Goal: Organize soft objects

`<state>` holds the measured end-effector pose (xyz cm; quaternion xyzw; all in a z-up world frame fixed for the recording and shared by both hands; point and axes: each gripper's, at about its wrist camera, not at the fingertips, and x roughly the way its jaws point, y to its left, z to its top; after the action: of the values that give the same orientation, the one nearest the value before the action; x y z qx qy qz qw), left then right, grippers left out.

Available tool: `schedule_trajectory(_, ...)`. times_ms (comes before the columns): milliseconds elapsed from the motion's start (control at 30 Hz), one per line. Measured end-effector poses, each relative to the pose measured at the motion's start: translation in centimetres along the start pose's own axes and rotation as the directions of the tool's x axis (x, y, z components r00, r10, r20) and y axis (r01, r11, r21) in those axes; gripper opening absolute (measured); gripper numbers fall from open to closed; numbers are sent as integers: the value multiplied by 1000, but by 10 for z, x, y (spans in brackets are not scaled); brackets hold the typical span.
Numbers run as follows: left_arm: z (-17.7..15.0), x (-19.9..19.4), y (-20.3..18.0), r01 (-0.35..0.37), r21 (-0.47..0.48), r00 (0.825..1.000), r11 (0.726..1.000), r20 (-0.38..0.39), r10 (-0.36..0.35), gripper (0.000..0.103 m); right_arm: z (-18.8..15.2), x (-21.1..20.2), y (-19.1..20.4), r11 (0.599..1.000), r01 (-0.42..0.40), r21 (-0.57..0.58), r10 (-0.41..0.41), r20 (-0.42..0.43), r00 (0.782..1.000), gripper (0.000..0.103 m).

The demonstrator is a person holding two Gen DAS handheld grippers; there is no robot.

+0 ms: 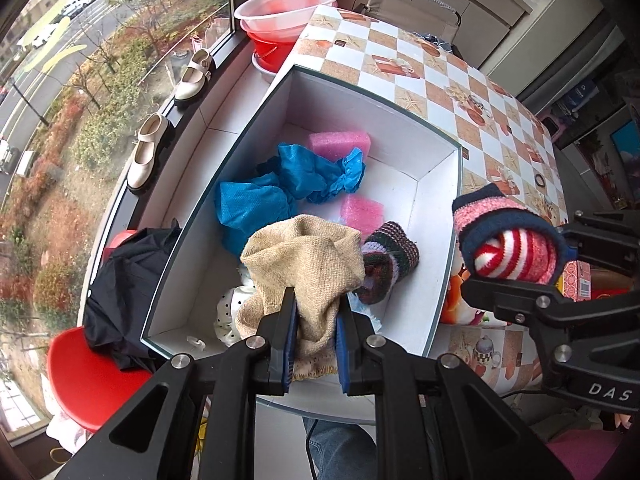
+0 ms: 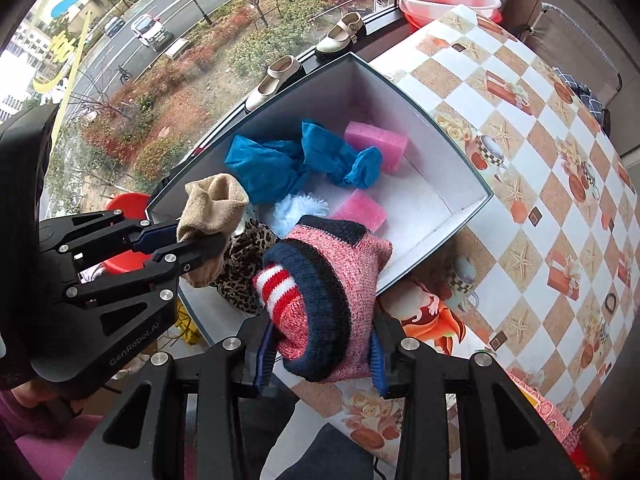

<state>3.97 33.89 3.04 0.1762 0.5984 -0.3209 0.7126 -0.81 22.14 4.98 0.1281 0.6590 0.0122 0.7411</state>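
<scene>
Left hand-held gripper: its two blue-padded fingers are clamped on a beige knit sock; the sock is held above the near end of the box, its open cuff bunched above the fingers.
Right hand-held gripper: a rolled knit bundle in pink, navy and red-white stripes is pinched between its blue pads; the bundle is held over the near right corner of the box.
Box: an open white box with a dark rim is set on the tabletop, along the edge nearest the window.
Box contents, far end: a pink foam block is seen against the far wall; a crumpled blue cloth lies just in front of it.
Box contents, middle: a second pink foam piece lies on the box floor, near the blue cloth.
Box contents, near end: a dark striped knit item is seen just beside the beige sock; a leopard-print fabric and a pale blue fluffy item are seen in the right wrist view.
Tabletop covering: a checkered cloth with printed starfish and teapots is laid over it.
Windowsill: a pair of cream shoes is placed on the ledge.
Far end of sill: stacked red and white basins are seen.
Beside the box: a red chair carries a dark garment.
</scene>
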Motion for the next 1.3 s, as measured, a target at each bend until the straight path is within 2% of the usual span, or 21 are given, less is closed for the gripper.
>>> schedule_trajectory(300,-1,5,1,-10,-20,1000,1000,-13,10,18,9,4,-5,1000,-6,6,6,-8,1000,38)
schedule_trajectory(367,0,4,-1,-15,-3,1000,1000,4,15,21,12,4,-6,1000,-7,10,7,-6,1000,38)
schedule_trajectory(400,0,1,-4,-32,12,999,999,24,31,31,14,4,-7,1000,-6,13,6,-3,1000,38)
schedule_trajectory(433,0,-2,-7,-63,27,997,998,47,62,52,17,3,-8,1000,-4,21,4,4,1000,38)
schedule_trajectory(467,1,-5,-10,-101,38,993,994,72,98,65,20,2,-10,1000,-5,31,5,9,1000,42)
schedule_trajectory(500,1,-8,-12,-131,46,987,990,96,126,82,23,1,-12,999,-13,43,12,16,1000,51)
schedule_trajectory(533,2,-11,-14,-146,53,983,988,118,139,82,26,0,-15,998,-19,58,18,27,999,55)
schedule_trajectory(600,5,-13,-17,-162,55,980,985,126,154,82,31,-4,-20,996,-27,86,23,45,999,72)
schedule_trajectory(667,9,-10,-17,-193,49,977,980,99,187,82,34,-8,-24,994,-31,105,24,61,998,83)
schedule_trajectory(700,11,-8,-17,-202,48,977,978,84,198,83,35,-11,-25,993,-30,112,22,69,997,84)
schedule_trajectory(767,13,-6,-16,-166,39,984,985,64,163,82,35,-13,-29,991,-27,128,17,74,997,85)
schedule_trajectory(833,14,-6,-14,-114,20,992,993,49,113,82,33,-12,-32,989,-16,145,8,56,998,102)
schedule_trajectory(900,15,-6,-15,-117,14,992,993,44,116,82,29,-13,-37,986,12,165,-21,50,999,103)
schedule_trajectory(1300,18,-3,-14,-123,-22,992,992,16,123,82,16,-13,-40,980,8,199,-18,44,999,103)
